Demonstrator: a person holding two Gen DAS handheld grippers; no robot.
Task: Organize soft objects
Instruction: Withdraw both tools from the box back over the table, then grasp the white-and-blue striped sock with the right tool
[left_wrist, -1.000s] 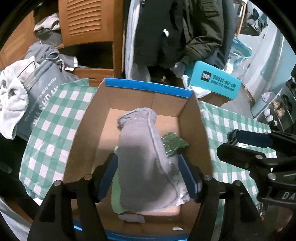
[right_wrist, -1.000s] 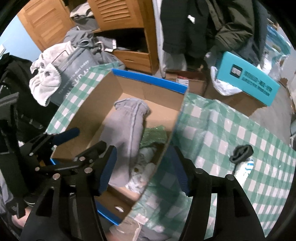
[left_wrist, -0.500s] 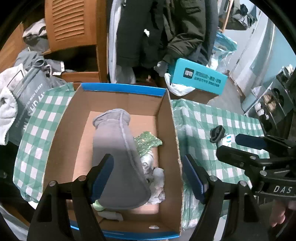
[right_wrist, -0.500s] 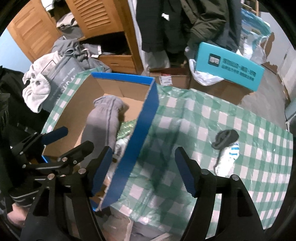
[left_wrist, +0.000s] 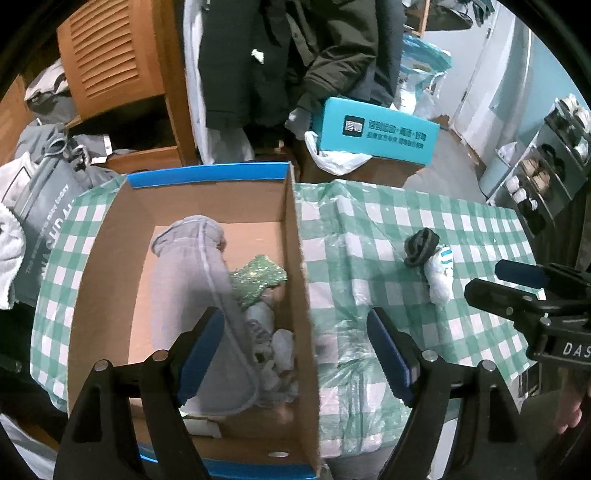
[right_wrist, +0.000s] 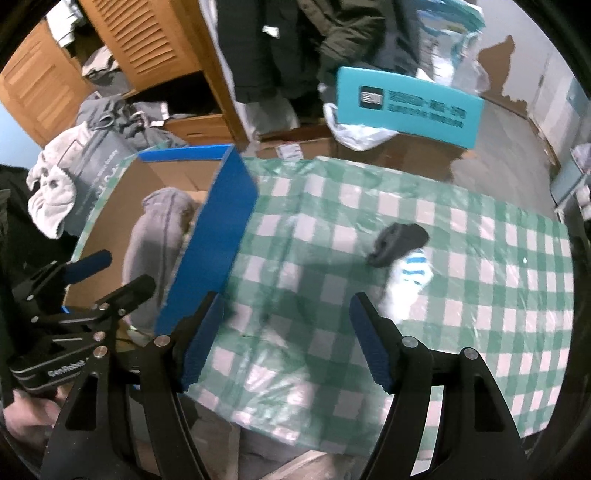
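A blue-edged cardboard box (left_wrist: 295, 266) sits on the left of the green checked table (left_wrist: 388, 229). Inside lie a grey cloth (left_wrist: 199, 280), a green sparkly piece (left_wrist: 258, 278) and pale items. A dark sock (left_wrist: 421, 245) and a white sock with blue stripes (left_wrist: 441, 278) lie on the table to the right; they also show in the right wrist view, the dark sock (right_wrist: 399, 240) and the white one (right_wrist: 406, 284). My left gripper (left_wrist: 295, 354) is open and empty above the box's right wall. My right gripper (right_wrist: 286, 343) is open and empty above the cloth, short of the socks.
A teal box (left_wrist: 376, 131) rests on a cardboard carton behind the table. Dark coats hang at the back beside a wooden louvred cabinet (left_wrist: 107, 55). A grey bag and a white towel (right_wrist: 51, 192) sit left of the table. Shoe shelves stand at far right.
Both grippers have moved right, away from the box's inside toward the table. The grey cloth stays in the box. The socks have come into closer view.
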